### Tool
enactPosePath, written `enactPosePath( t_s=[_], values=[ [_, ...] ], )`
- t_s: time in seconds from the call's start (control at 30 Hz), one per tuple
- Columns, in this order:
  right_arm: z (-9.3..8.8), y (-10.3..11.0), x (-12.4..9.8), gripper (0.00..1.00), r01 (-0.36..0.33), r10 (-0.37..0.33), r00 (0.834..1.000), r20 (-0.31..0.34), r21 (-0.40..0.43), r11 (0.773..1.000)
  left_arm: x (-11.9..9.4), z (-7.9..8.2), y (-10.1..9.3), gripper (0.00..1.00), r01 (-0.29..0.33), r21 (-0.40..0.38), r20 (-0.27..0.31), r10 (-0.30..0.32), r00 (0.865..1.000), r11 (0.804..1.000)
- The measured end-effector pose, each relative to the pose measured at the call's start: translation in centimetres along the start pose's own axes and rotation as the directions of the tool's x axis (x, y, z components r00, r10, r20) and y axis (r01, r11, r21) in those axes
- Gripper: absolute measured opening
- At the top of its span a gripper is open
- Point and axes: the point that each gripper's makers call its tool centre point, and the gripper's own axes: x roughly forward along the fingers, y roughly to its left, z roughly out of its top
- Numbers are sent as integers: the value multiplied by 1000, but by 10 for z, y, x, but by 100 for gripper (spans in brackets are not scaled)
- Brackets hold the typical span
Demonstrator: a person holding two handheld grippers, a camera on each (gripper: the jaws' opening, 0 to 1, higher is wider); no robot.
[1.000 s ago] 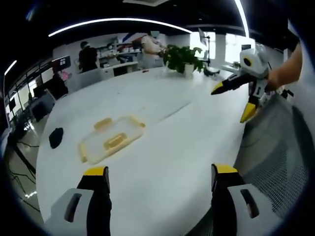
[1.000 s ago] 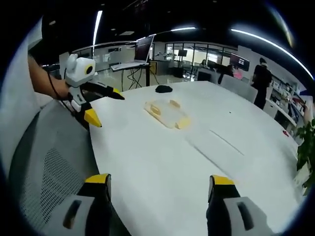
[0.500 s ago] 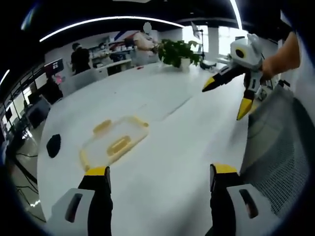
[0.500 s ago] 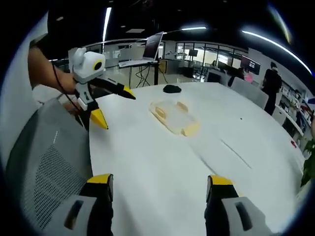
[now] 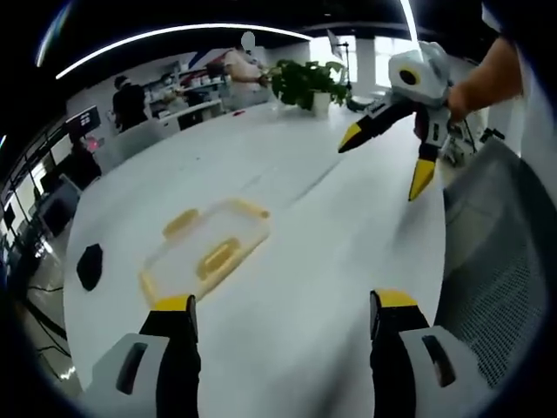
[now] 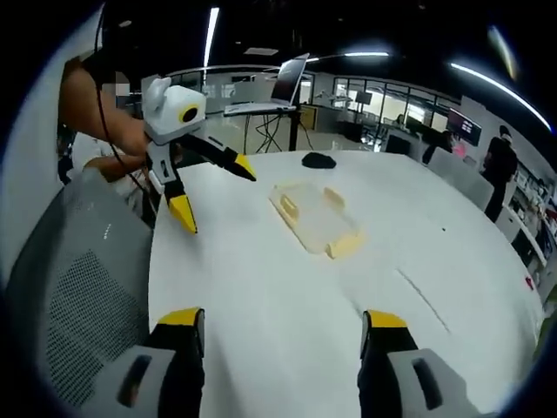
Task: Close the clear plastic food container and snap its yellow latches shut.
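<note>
Container (image 5: 205, 249) lies flat on white table (image 5: 331, 235), yellow latches (image 6: 346, 246) look unsnapped. Left gripper (image 5: 275, 318) and right gripper (image 6: 277, 331) both spread, empty, well apart from it. Latching remains.

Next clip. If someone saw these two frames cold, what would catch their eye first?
Probably the clear plastic container with yellow latches, lying flat on the big white table ahead of both tools. Next, the yellow-tipped jaws: the right tool hangs open above the table at the upper right of the left gripper view, the left tool likewise at the upper left of the right gripper view. Neither touches the container.
</note>
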Motion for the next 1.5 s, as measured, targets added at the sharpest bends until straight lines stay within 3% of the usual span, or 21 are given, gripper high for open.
enactPosePath(
  t_s=[0.33,0.53,0.93,1.5],
  values=[
    [14,-8,25,71,-63,62,998,-14,-54,997,8,-11,18,78,29,34,-26,-28,999,999],
    [21,-14,38,69,-84,82,996,-23,-69,994,12,-9,28,78,39,52,-30,-38,999,998],
    [18,-21,56,66,-138,133,990,-55,-87,987,23,-12,54,74,44,78,-49,-41,998,996],
    [40,-38,77,62,-165,160,986,-50,-122,979,32,-17,81,72,67,127,-78,-57,995,990]
  ],
)
